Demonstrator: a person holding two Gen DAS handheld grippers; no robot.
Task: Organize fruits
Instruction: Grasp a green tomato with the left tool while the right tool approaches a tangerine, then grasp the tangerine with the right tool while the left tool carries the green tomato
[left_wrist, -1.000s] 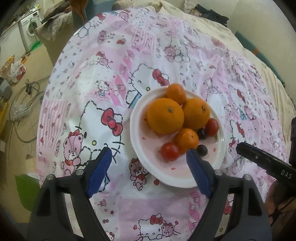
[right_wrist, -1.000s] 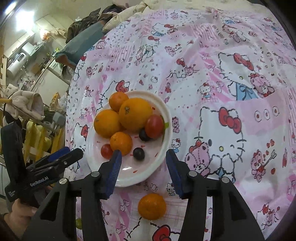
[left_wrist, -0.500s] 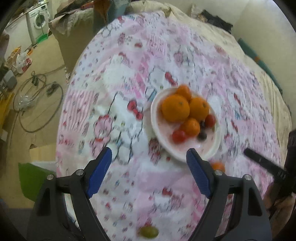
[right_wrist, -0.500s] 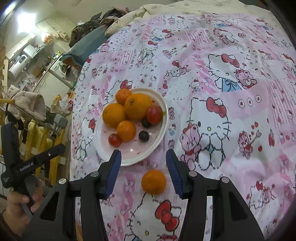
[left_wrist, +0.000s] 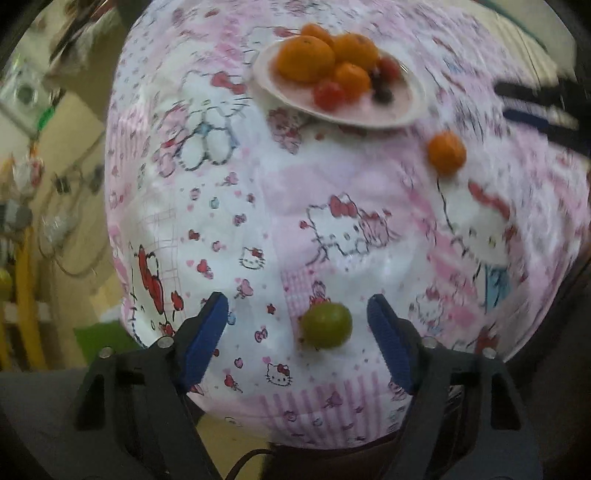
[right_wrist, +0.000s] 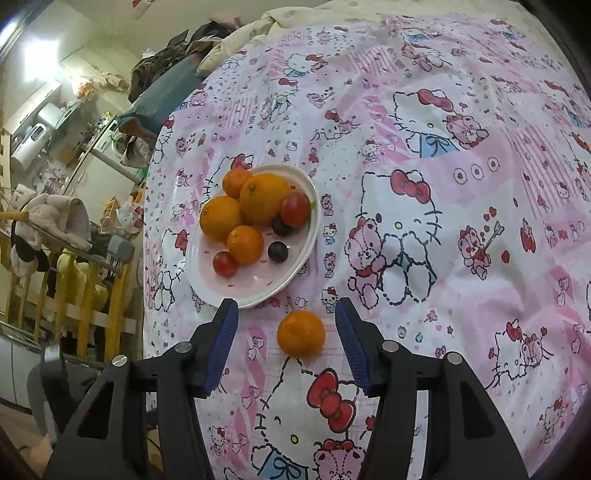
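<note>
Left claw (left_wrist: 295, 325) spread | right claw (right_wrist: 286, 328) spread | plate (right_wrist: 255, 295): oranges (right_wrist: 264, 197), tomatoes (right_wrist: 294, 209), grapes (right_wrist: 277, 251)

A round green fruit (left_wrist: 326, 325) lies on the cloth between the left fingers, nearer the right one. A loose orange (right_wrist: 300, 333) sits between the right fingers; the heaped white plate (right_wrist: 295, 269) lies just beyond their tips.

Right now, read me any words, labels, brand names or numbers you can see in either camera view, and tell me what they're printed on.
None can be read.
The tablecloth carries only cartoon cats, bears and bows, no lettering.
The right gripper in the left wrist view is too blurred to show any marking.
The plate bears no text.
</note>
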